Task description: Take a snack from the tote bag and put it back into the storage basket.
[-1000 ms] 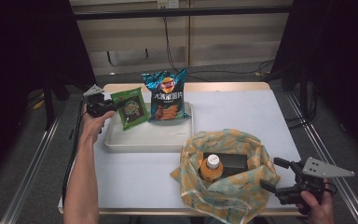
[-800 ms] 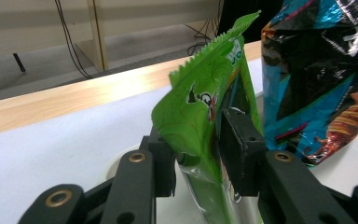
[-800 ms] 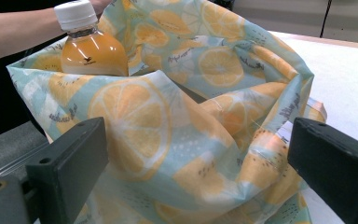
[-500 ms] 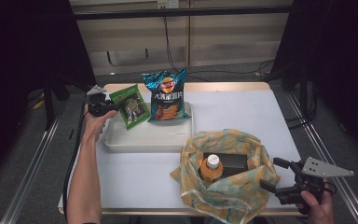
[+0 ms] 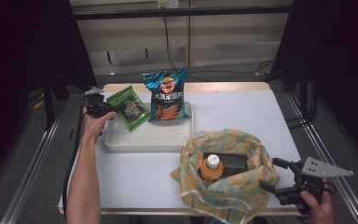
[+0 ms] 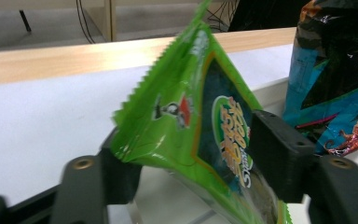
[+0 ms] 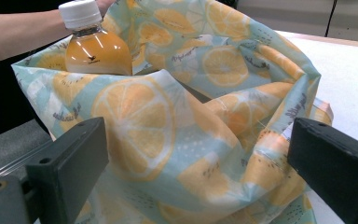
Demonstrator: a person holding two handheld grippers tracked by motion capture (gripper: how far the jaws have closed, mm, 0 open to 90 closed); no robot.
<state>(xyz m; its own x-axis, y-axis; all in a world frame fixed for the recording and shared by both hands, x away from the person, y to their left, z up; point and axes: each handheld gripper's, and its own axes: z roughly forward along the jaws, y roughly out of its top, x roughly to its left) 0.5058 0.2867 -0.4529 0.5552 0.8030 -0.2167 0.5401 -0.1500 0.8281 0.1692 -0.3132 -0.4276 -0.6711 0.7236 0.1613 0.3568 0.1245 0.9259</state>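
**Green snack packet between loosening jaws at the tray's left end**

Green foil marks the far left: the green snack packet (image 5: pixel 129 108) leans over the left end of the white tray (image 5: pixel 144 140), its lower edge down inside the tray. The left gripper (image 5: pixel 114 110) reaches it from the left. In the left gripper view the packet (image 6: pixel 200 126) stands between the two black jaws, which have just been opening; the right jaw lies against its printed face, while the left jaw sits at its crinkled edge, and whether that one presses cannot be told.

Just right of it, the blue chips bag (image 5: pixel 167 94) stands upright against the tray's far rim, touching the green packet's side.

Further right and nearer the person, the citrus-print cloth bag (image 5: pixel 233 186) sits open on the white table (image 5: pixel 242 112), an orange drink bottle (image 5: pixel 210 168) with a white cap upright inside beside a dark flat item.

At the far right, the right gripper (image 5: pixel 271 173) is held at the cloth bag's right edge, its jaws spread wide with the fabric (image 7: pixel 177 154) bulging between them, pinched by neither.
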